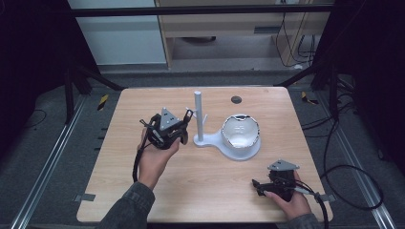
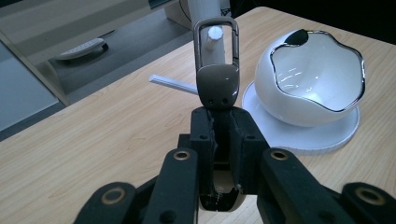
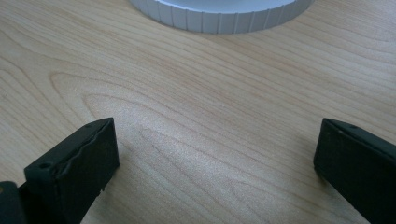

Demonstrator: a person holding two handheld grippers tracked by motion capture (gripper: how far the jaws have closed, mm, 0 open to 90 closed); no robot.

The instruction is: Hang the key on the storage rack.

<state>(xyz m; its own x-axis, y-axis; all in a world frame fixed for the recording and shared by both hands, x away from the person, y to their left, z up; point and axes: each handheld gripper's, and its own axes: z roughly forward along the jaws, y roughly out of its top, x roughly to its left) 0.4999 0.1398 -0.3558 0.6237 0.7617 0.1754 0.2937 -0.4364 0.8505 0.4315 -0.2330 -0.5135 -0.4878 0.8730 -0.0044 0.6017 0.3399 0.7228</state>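
Note:
My left gripper (image 1: 184, 125) is shut on a brown metal clip (image 1: 189, 114) with an oblong loop. It holds the clip just left of the white stand's post (image 1: 198, 117). In the left gripper view the clip (image 2: 216, 70) sticks up from my left gripper (image 2: 223, 122), and a white peg tip (image 2: 215, 33) shows through its loop. A white bowl with a chrome rim (image 1: 241, 131) (image 2: 313, 79) sits on the stand's round base (image 1: 224, 149). My right gripper (image 1: 260, 187) (image 3: 215, 128) rests open on the table near the front right, nothing between its jaws.
The wooden table (image 1: 143, 191) has a dark round hole (image 1: 236, 99) near its far edge. Another thin white peg (image 2: 173, 84) juts from the stand. The base's ribbed edge (image 3: 219, 14) lies ahead of my right gripper. Cables trail on the floor at the right.

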